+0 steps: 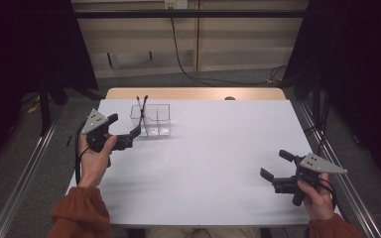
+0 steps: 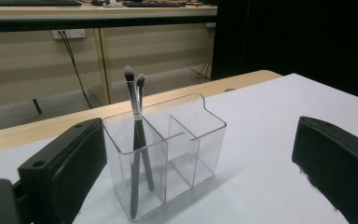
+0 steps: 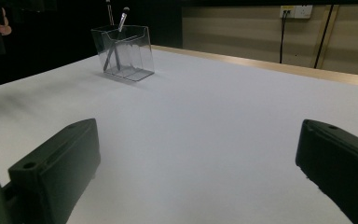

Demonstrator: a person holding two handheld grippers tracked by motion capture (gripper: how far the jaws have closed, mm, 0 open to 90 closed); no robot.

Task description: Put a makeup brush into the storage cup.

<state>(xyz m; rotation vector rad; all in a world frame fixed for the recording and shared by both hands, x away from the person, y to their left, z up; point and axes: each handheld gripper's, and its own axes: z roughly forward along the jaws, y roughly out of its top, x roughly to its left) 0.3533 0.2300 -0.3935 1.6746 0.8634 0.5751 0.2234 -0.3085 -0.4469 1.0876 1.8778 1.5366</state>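
— Brushes (image 2: 135,116), where are they sitting right now?

— Two of them are standing tilted and crossing each other in the left compartment of the clear organizer (image 1: 151,120), which is resting on the desk (image 1: 213,163) toward its far left.

— And your left gripper (image 1: 127,138)?

— You are holding it just beside the organizer, on its near left. Its fingers (image 2: 70,172) are spreading wide apart and gripping nothing, with the organizer showing between them in the left gripper view.

— What is your right gripper (image 1: 273,172) doing?

— You are holding it at the near right of the desk, well apart from the organizer. Its fingers (image 3: 58,168) are also standing open and empty.
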